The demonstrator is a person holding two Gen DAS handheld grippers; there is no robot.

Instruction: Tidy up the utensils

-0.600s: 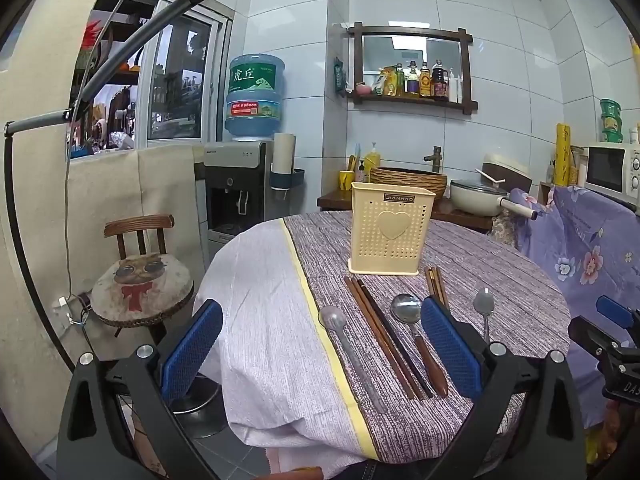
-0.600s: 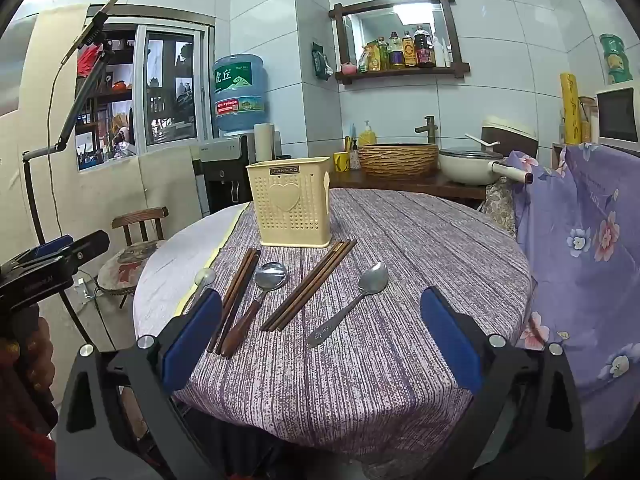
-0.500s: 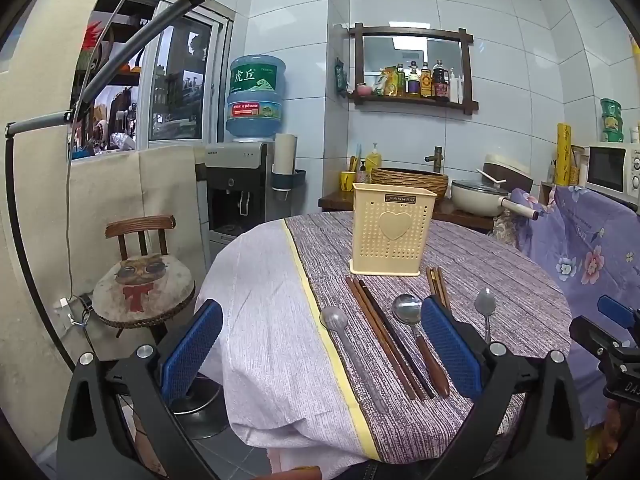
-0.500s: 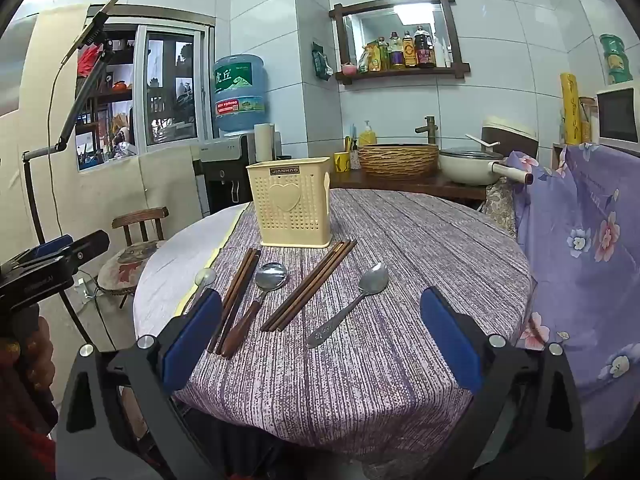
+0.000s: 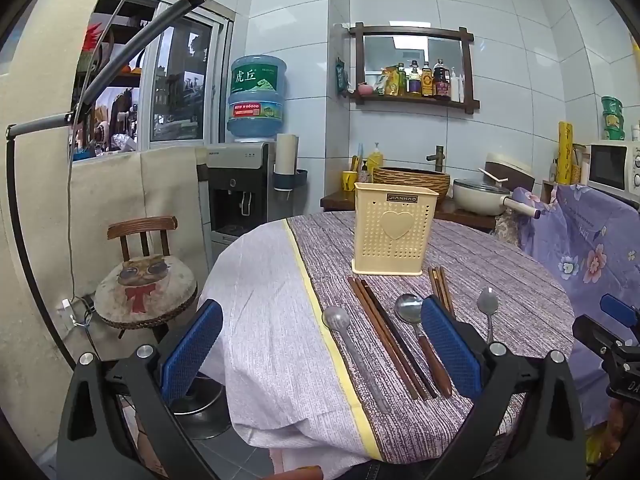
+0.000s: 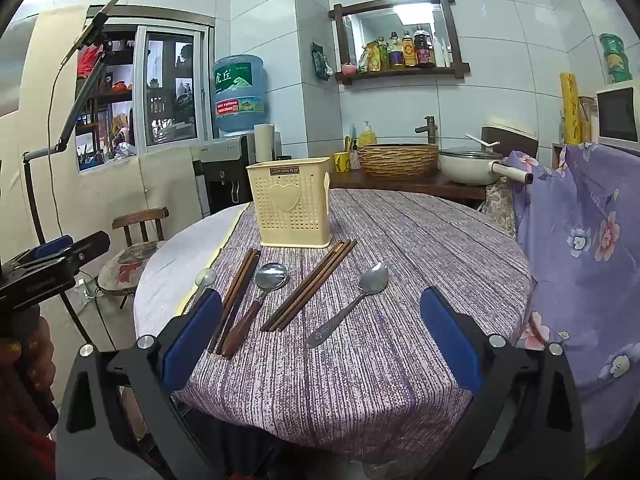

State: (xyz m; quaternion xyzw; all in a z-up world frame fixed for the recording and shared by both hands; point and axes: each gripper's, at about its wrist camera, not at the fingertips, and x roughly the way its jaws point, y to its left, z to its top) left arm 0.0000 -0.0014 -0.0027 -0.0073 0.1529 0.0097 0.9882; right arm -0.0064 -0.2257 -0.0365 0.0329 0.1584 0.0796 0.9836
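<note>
Standing upright on the round table (image 6: 400, 360), the cream plastic utensil holder (image 6: 290, 210) is full of little holes and has a raised heart on its front. All the utensils lie flat on the striped purple tablecloth (image 6: 420, 240), on the near side of the holder. Just in front of the holder are two pairs of dark wooden chopsticks, one pair (image 6: 236, 296) by its left corner and the other pair (image 6: 310, 286) by its right corner. Between the pairs lies a spoon with a brown wooden handle (image 6: 256, 306) and a shiny round bowl. An all-metal spoon (image 6: 352, 304) lies right of the holder, and another metal spoon (image 5: 352, 356) lies left of it, by the yellow stripe. The left gripper (image 5: 320, 352) and the right gripper (image 6: 320, 336) both have their blue bumpy pads spread wide with nothing held. Both hover over the near edge of the table, well short of the holder, with the utensils showing between their pads. Nothing has moved since a moment ago.
</note>
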